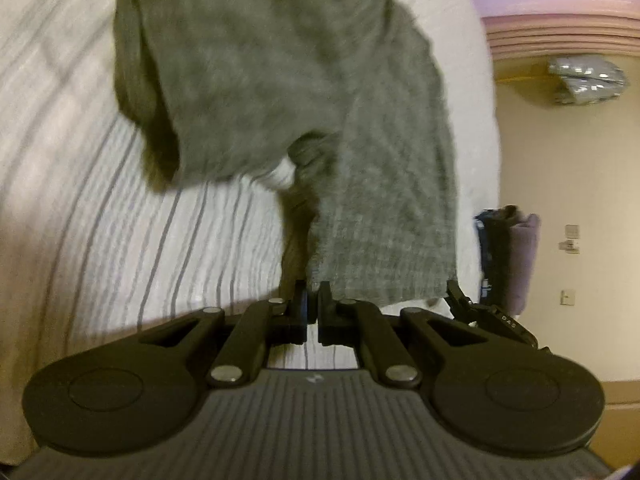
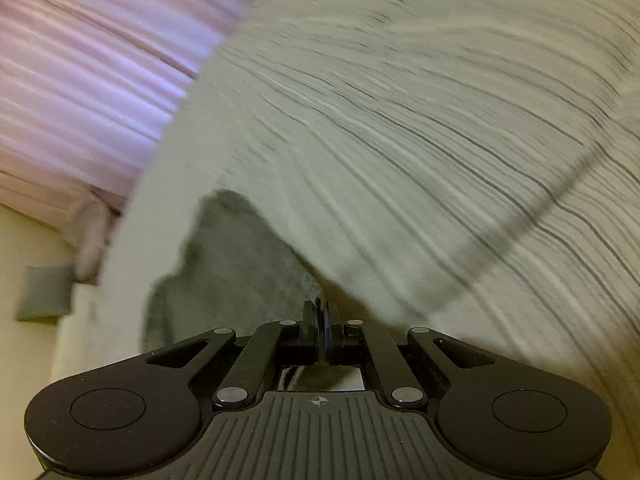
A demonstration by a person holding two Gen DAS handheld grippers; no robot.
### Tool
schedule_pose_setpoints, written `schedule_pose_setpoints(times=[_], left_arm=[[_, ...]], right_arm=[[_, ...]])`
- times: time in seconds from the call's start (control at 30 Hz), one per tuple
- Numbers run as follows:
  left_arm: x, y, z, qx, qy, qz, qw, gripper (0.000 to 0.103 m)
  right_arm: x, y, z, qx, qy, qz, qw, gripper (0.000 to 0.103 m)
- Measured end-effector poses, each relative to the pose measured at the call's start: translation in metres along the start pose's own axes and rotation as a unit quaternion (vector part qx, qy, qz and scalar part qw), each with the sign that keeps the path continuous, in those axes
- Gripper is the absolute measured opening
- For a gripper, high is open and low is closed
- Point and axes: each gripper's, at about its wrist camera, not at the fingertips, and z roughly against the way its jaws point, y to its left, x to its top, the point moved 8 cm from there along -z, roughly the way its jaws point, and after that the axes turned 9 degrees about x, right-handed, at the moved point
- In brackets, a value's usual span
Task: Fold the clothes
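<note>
A grey knitted garment (image 1: 280, 80) lies spread over a striped bed sheet (image 1: 100, 220), with a white tag (image 1: 285, 172) showing at a fold. My left gripper (image 1: 313, 300) is shut on the near left corner of its hem. Part of my right gripper (image 1: 456, 294) shows at the hem's right corner. In the right wrist view, the right gripper (image 2: 320, 314) is shut, and the grey garment (image 2: 232, 272) runs from the left right up into its closed jaws. Both views are motion-blurred.
The bed sheet (image 2: 440, 140) fills most of the right wrist view. Pink curtains (image 2: 80, 80) hang beyond the bed's edge. A stack of dark and purple clothes (image 1: 512, 248) stands at the bed's right side, near a cream wall (image 1: 560, 180).
</note>
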Motion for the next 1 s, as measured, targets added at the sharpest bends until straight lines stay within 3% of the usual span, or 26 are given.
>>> schedule_pose_setpoints(times=[0.13, 0.23, 0.37, 0.4, 0.47, 0.5, 0.57, 0.7, 0.8, 0.83, 0.93, 1.0], left_arm=[[-0.002, -0.003, -0.004, 0.016, 0.001, -0.02, 0.9997, 0.002], [-0.004, -0.004, -0.002, 0.034, 0.004, -0.035, 0.9988, 0.004], [-0.014, -0.01, 0.007, 0.055, 0.014, -0.065, 0.9962, 0.003], [-0.018, -0.012, 0.013, 0.061, 0.016, -0.078, 0.995, 0.002], [-0.024, -0.01, 0.028, 0.07, 0.014, -0.095, 0.9929, 0.003], [-0.027, -0.01, 0.036, 0.074, 0.013, -0.104, 0.9918, 0.004], [-0.027, -0.001, 0.055, 0.086, 0.002, -0.108, 0.9904, 0.005], [-0.003, 0.037, 0.101, 0.124, -0.048, -0.069, 0.9887, 0.01], [0.028, 0.06, 0.132, 0.142, -0.09, -0.051, 0.9844, 0.015], [0.04, 0.067, 0.142, 0.146, -0.104, -0.047, 0.9826, 0.016], [0.076, 0.089, 0.17, 0.154, -0.14, -0.04, 0.9773, 0.02], [0.097, 0.097, 0.18, 0.15, -0.149, -0.042, 0.9765, 0.026]], right_arm=[[0.0, 0.002, -0.001, -0.027, 0.006, 0.019, 0.999, 0.001], [0.002, -0.01, 0.002, -0.11, 0.012, 0.041, 0.993, 0.001], [0.004, -0.005, 0.018, -0.149, 0.02, 0.039, 0.988, 0.002], [0.001, 0.0, 0.022, -0.153, 0.018, 0.042, 0.987, 0.007], [-0.006, 0.011, 0.03, -0.157, 0.015, 0.046, 0.986, 0.043], [-0.011, 0.018, 0.032, -0.151, 0.012, 0.047, 0.987, 0.067], [-0.026, 0.035, 0.037, -0.13, 0.009, 0.049, 0.99, 0.067], [-0.069, 0.082, 0.026, -0.031, 0.037, 0.017, 0.999, 0.065], [-0.112, 0.114, 0.003, 0.031, 0.085, -0.011, 0.996, 0.046], [-0.127, 0.126, -0.006, 0.046, 0.108, -0.014, 0.993, 0.046], [-0.172, 0.154, -0.033, 0.062, 0.155, 0.004, 0.986, 0.046], [-0.199, 0.165, -0.05, 0.062, 0.163, -0.008, 0.985, 0.046]])
